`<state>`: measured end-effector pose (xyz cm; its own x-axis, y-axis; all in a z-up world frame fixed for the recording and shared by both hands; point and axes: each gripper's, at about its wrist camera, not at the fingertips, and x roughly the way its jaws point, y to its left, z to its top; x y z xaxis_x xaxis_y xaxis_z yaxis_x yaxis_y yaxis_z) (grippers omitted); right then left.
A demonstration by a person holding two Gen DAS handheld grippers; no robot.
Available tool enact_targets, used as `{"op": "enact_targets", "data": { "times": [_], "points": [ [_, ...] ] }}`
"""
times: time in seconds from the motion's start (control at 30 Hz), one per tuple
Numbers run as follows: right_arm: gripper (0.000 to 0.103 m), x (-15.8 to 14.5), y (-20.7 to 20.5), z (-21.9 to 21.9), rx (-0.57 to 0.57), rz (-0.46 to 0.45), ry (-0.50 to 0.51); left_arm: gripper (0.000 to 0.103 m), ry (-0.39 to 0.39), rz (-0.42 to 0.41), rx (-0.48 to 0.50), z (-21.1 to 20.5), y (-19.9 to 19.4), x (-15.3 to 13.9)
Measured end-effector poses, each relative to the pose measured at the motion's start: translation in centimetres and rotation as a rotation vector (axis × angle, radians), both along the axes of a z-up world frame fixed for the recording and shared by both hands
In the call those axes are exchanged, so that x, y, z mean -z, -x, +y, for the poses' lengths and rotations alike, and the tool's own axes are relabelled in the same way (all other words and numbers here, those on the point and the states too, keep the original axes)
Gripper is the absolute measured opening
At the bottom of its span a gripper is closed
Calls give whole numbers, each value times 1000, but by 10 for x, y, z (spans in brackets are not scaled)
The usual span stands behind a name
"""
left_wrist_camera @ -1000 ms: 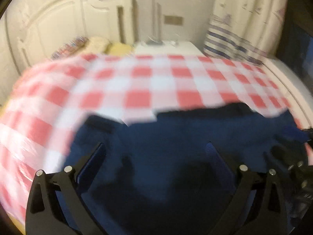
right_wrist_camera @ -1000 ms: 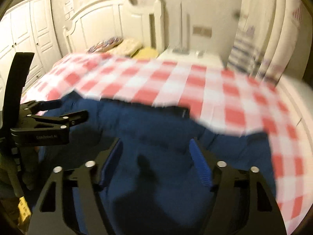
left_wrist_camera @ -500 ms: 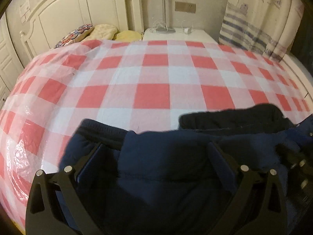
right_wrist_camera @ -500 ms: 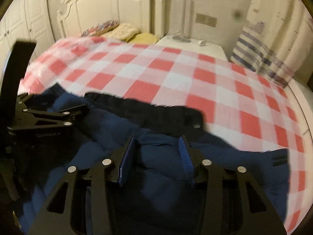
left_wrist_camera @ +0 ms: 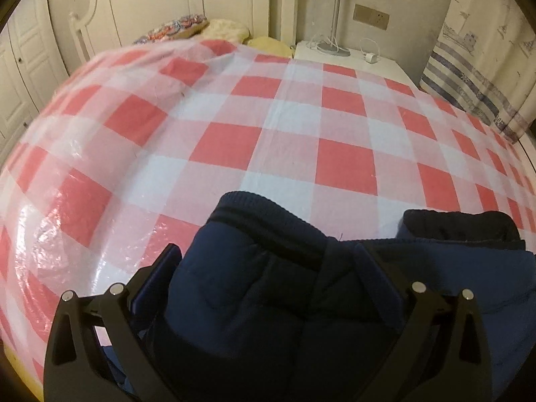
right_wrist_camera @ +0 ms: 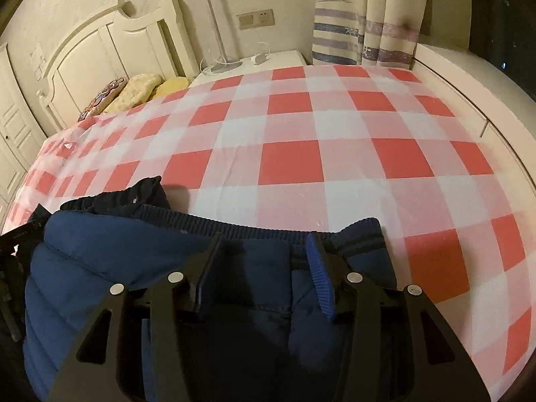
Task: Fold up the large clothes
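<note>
A dark navy padded jacket (left_wrist_camera: 268, 288) with ribbed cuffs and hem lies bunched at the near edge of a bed with a red-and-white checked cover (left_wrist_camera: 284, 124). My left gripper (left_wrist_camera: 268, 268) is wide open with the jacket's bulk between its fingers, a ribbed cuff just ahead. In the right wrist view the jacket (right_wrist_camera: 110, 258) fills the lower left. My right gripper (right_wrist_camera: 264, 261) is partly open over the ribbed hem, fabric between its fingers. The left gripper's black frame shows at the left edge of that view (right_wrist_camera: 13, 244).
A white headboard (right_wrist_camera: 110, 43) and several pillows (right_wrist_camera: 140, 87) are at the far end. A white nightstand (left_wrist_camera: 351, 57) with a lamp pole and cable stands beside it. Striped curtains (right_wrist_camera: 365, 26) hang at the right. White wardrobe doors (left_wrist_camera: 16, 77) are at the left.
Both grippers have moved forward and down onto the jacket's far edge. The right gripper's jaws have narrowed from wide open. The jacket now looks bunched up rather than spread flat.
</note>
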<state>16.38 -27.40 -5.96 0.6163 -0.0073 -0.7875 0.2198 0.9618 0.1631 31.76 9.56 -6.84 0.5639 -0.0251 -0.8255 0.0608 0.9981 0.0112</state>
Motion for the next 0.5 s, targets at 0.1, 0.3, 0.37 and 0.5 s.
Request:
{"op": "enact_targets", "data": {
  "times": [0.1, 0.3, 0.37, 0.5],
  "points": [
    [45, 1, 6, -9, 5, -29, -52, 101, -8, -28, -1, 0, 4, -3],
    [45, 1, 2, -6, 6, -25, -61, 100, 13, -60, 9, 2, 5, -9],
    [47, -8, 5, -2, 24, -17, -36, 100, 6, -109, 27, 0, 16, -22],
    [61, -45, 27, 36, -49, -102, 7, 101, 13, -184, 143, -16, 58, -47]
  ]
}}
